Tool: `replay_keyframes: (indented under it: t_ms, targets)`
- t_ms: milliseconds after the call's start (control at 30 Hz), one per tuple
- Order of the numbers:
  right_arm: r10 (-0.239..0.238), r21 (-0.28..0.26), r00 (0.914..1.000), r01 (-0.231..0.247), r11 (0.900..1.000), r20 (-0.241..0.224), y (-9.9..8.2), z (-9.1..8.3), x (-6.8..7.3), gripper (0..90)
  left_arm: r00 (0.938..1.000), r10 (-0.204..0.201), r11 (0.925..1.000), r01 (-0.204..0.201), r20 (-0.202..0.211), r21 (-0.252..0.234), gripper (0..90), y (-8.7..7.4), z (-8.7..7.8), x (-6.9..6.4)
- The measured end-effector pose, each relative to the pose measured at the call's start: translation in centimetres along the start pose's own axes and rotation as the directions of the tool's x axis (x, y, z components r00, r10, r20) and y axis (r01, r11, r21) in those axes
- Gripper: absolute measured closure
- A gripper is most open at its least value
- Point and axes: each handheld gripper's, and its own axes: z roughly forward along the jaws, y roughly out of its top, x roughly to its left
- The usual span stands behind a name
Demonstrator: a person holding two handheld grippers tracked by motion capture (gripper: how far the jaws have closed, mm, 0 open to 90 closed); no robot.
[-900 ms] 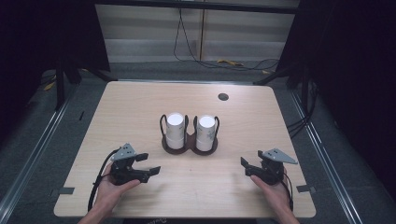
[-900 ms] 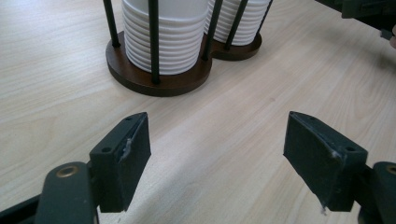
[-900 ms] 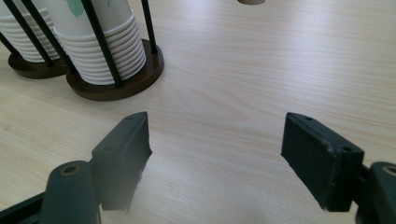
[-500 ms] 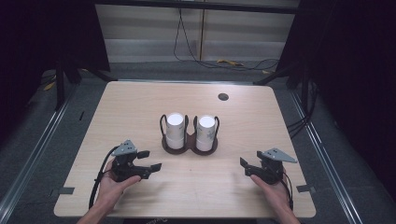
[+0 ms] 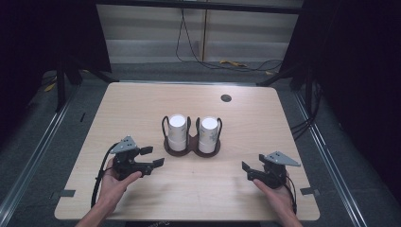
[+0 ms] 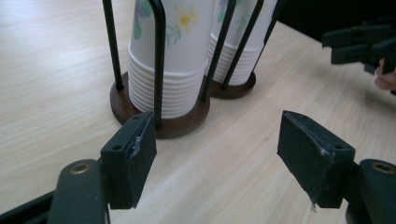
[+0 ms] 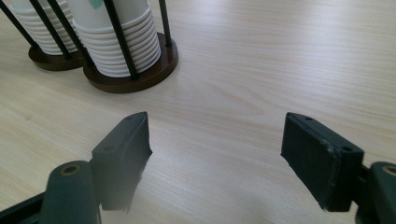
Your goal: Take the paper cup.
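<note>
High view: two upright cup stacks (image 5: 189,133) in a wire holder (image 5: 191,147) at the counter (image 5: 142,104) centre, ahead and right of the left tool (image 5: 152,156), which is nearer than the right tool (image 5: 246,170); both tools gape empty.

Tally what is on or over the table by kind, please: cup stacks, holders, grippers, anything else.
Stacks of paper cups: 2 (left stack, right stack)
Wire cup holder: 1
Grippers: 2 (left gripper, right gripper), both open, holding nothing
Dark round cap in table: 1
Total: 6
</note>
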Motion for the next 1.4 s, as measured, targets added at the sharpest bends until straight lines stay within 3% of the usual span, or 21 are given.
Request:
replay_keyframes:
  t_ms: [367, 467, 567, 667, 733, 833, 900, 1033, 1100, 1233, 1400]
  targets:
    - [-0.016, 0.004, 0.9996, 0.016, 0.9999, -0.023, 0.3, 0.1, 0.7, 23.9, 0.9999, 0.016, 0.9995, -0.016, 0.004, 0.028, 26.7, 1.2, -0.6, -0.3]
    - [-0.017, 0.006, 0.9995, 0.017, 0.9998, -0.026, 0.4, 0.2, 0.8, 24.0, 0.9996, 0.026, 0.9989, -0.026, 0.006, 0.038, 22.5, 1.2, -0.5, -0.1]
    - [-0.018, 0.009, 0.9993, 0.018, 0.9998, -0.032, 0.4, 0.2, 0.7, 24.0, 0.9982, 0.059, 0.9973, -0.059, 0.007, 0.043, 21.8, 2.1, -0.5, 0.0]
    - [-0.012, 0.009, 0.9994, 0.013, 0.9999, -0.031, 0.4, 0.2, 0.7, 24.0, 0.9982, 0.058, 0.9979, -0.058, 0.019, 0.029, 19.8, 2.7, -0.4, 0.0]
    - [-0.018, 0.010, 0.9993, 0.018, 0.9998, -0.033, 0.4, 0.1, 0.7, 24.2, 0.9968, 0.068, 0.9966, -0.070, 0.042, 0.044, 17.0, 3.6, 0.1, -0.2]
    - [-0.018, 0.012, 0.9990, 0.019, 0.9997, -0.040, 0.4, 0.1, 0.8, 25.3, 0.9947, 0.079, 0.9954, -0.083, 0.065, 0.048, 23.5, 4.2, 0.3, -0.5]
    - [-0.018, 0.011, 0.9986, 0.018, 0.9998, -0.050, 0.4, 0.1, 0.8, 25.9, 0.9946, 0.088, 0.9942, -0.091, 0.055, 0.056, 27.2, 4.5, 0.4, -0.7]
    - [-0.014, 0.006, 0.9978, 0.014, 0.9999, -0.064, 0.4, 0.2, 0.9, 26.5, 0.9952, 0.095, 0.9935, -0.096, 0.021, 0.061, 28.5, 5.3, 0.3, -0.9]
    - [-0.012, 0.009, 0.9972, 0.012, 0.9999, -0.074, 0.4, 0.2, 0.9, 26.5, 0.9949, 0.094, 0.9946, -0.096, 0.034, 0.039, 28.6, 5.9, 0.2, -0.9]
    - [-0.033, 0.011, 0.9961, 0.034, 0.9994, -0.082, 0.4, 0.3, 1.2, 27.0, 0.9944, 0.099, 0.9943, -0.100, 0.038, 0.036, 28.7, 6.9, 0.4, -0.9]
    - [-0.025, 0.011, 0.9958, 0.026, 0.9996, -0.088, 0.4, 0.3, 1.1, 27.2, 0.9952, 0.089, 0.9953, -0.091, 0.040, 0.035, 27.4, 7.9, 1.0, -0.4]
